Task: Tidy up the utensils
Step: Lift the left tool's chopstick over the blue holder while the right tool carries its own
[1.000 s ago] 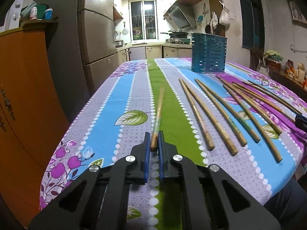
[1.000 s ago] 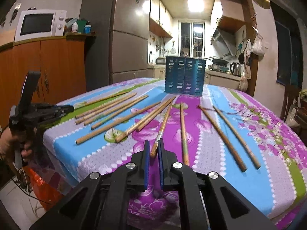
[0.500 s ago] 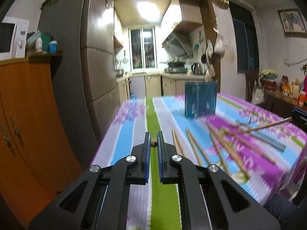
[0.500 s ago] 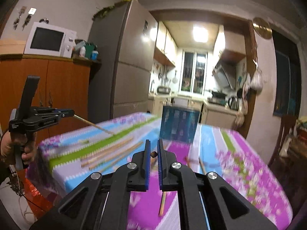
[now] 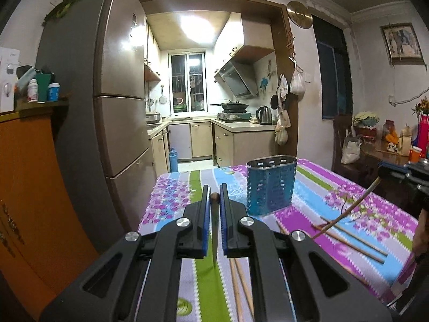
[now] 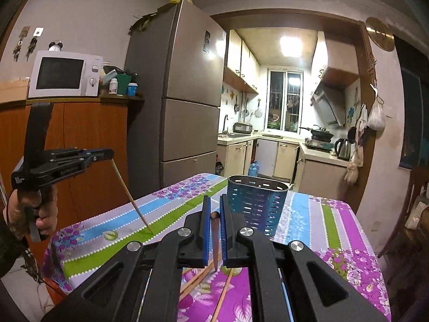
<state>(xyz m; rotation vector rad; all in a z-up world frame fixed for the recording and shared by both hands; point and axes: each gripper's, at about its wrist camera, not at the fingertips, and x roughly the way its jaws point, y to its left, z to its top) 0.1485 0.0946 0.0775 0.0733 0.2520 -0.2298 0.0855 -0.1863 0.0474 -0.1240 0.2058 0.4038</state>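
My left claw (image 5: 214, 201) is closed on a chopstick (image 5: 214, 230), pinched at its thick end between the blue pads (image 5: 206, 222); the stick hangs tip-down, clear of the counter (image 5: 171, 196). From the right wrist view I see the same claw out at the left (image 6: 108, 155), its chopstick (image 6: 131, 201) slanting down and to the right, the tip just above the green stripe.

My right claw (image 6: 213, 216) is likewise clamped on a chopstick (image 6: 215, 241) by its blunt end, and this one points down between the fingers (image 6: 205, 228) with its tip above the purple part of the cloth. In the left wrist view that claw sits at the far right edge (image 5: 382, 169), with its stick (image 5: 346, 209) angling down and left over the counter.

The blue slotted holder (image 5: 270, 185) stands upright on the counter, beyond and a little right of both claws (image 6: 256, 204). Neither held stick is over it.

More loose sticks (image 5: 348, 237) lie flat on the cloth to the right in the left view, and a few show near the lower edge under my right claw (image 6: 225, 292).
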